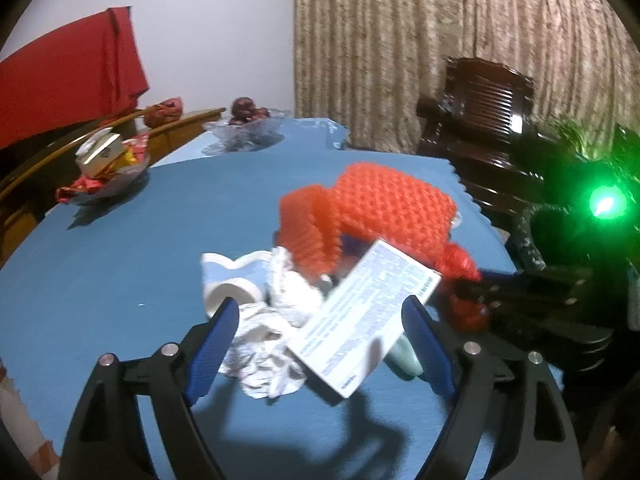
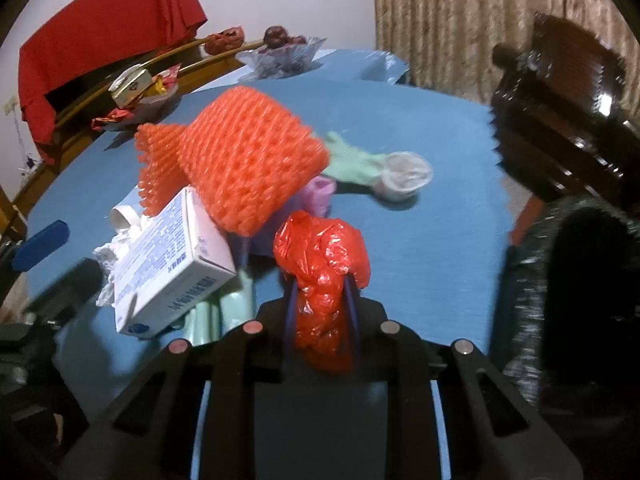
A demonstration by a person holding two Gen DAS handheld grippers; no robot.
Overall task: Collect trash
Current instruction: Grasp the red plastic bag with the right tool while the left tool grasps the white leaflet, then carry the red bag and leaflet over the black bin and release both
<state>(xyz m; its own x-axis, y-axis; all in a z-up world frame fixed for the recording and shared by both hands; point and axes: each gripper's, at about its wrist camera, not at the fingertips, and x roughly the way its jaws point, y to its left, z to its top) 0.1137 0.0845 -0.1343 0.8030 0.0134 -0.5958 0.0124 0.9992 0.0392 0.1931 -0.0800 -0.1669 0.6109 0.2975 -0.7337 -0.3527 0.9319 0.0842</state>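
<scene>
A heap of trash lies on the blue table (image 1: 100, 280): an orange foam net (image 1: 384, 208) (image 2: 248, 160), a white printed carton (image 1: 360, 320) (image 2: 172, 264), crumpled white paper (image 1: 272, 352) and a tipped white cup (image 1: 228, 284). My left gripper (image 1: 320, 304) is open, its blue pads standing either side of the carton and the paper without pressing on them. My right gripper (image 2: 320, 284) is shut on a crumpled red plastic bag (image 2: 320, 256) at the near right of the heap. Behind the heap lie a green glove-like piece (image 2: 352, 160) and a clear plastic cup (image 2: 406, 176).
A glass dish of wrapped sweets (image 1: 104, 168) and a glass bowl of dark fruit (image 1: 244, 128) stand at the table's far left. A dark wooden chair (image 1: 480, 120) stands beyond the right edge, before a curtain. A pale green roll (image 2: 224, 308) lies under the carton.
</scene>
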